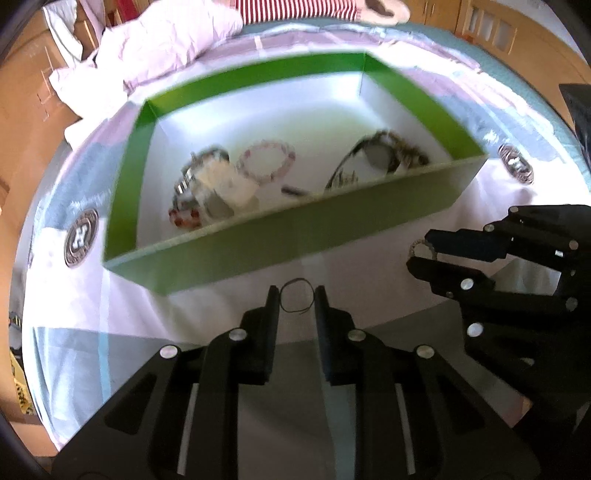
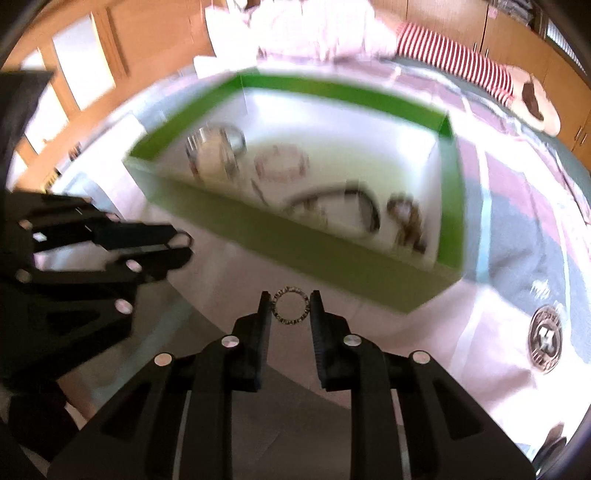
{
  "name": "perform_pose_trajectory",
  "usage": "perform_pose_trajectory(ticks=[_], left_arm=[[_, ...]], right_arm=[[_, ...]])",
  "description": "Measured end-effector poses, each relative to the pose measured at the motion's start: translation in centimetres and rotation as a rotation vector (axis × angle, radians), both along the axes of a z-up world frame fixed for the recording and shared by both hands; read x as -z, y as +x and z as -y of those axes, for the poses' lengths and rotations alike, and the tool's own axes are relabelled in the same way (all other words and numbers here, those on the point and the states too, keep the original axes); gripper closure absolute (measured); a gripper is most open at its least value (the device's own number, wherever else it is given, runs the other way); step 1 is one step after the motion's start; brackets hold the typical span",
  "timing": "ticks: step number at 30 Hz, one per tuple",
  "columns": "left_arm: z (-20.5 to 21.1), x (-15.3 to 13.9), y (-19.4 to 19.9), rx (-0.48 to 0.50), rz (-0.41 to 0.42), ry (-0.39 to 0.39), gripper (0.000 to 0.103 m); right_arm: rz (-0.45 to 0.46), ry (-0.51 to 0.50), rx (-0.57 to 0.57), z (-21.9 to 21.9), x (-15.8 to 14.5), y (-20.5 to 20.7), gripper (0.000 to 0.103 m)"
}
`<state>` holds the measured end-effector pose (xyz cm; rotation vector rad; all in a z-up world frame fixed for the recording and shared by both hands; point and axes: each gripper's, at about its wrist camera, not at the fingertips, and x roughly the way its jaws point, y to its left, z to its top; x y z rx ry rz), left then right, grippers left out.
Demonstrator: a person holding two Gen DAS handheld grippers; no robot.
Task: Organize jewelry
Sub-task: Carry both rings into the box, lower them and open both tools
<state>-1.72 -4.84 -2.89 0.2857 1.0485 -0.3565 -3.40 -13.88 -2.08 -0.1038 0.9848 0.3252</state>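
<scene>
A green box (image 1: pixel 258 243) with a white floor stands on the bed; it also shows in the right wrist view (image 2: pixel 332 266). Inside lie watches (image 1: pixel 207 184), a pink bead bracelet (image 1: pixel 266 162) and a dark bracelet (image 1: pixel 380 155). My left gripper (image 1: pixel 296 295) is shut on a thin dark wire ring (image 1: pixel 295 284), held in front of the box's near wall. My right gripper (image 2: pixel 290 304) is shut on a sparkly silver ring (image 2: pixel 290 291), also in front of the box. The right gripper shows in the left wrist view (image 1: pixel 421 251) with the silver ring (image 1: pixel 417 245).
The bed has a white, pink and grey sheet (image 1: pixel 74 332) with round emblems (image 1: pixel 79 236). A crumpled pink quilt (image 1: pixel 155 40) and a red-striped cloth (image 1: pixel 291 7) lie behind the box. Wooden cabinets (image 2: pixel 155 33) stand around.
</scene>
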Motion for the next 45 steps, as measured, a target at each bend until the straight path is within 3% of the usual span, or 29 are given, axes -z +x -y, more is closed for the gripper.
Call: perform_pose_trajectory(ticks=[5,10,13,16,22,45], left_arm=[[-1.5,-5.6,0.2,0.004,0.137,-0.128,0.083],[-2.8,-8.8,4.0,-0.066,0.232,-0.125,0.083],[-3.7,-7.8,7.9,-0.124,0.182,-0.111,0.083],[-4.4,-5.1,12.2,-0.180,0.110,-0.072,0.083],[-4.8,-1.9,15.2,-0.213,0.040,-0.052,0.083],[-3.6,-0.6,14.5,-0.191,0.068,-0.027,0.083]], right_arm=[[0.210,0.125,0.039,2.3,-6.2,0.1,0.082],[0.255,0.153,0.089,3.5,-8.1,4.7,0.082],[0.221,0.153,0.104,3.3,-6.9,7.6,0.082],[0.169,0.117,0.125,2.7,-4.2,10.2,0.082],[0.078,0.139,0.191,3.8,-0.5,12.3,0.082],[0.058,0.073,0.193,2.9,0.9,12.7,0.082]])
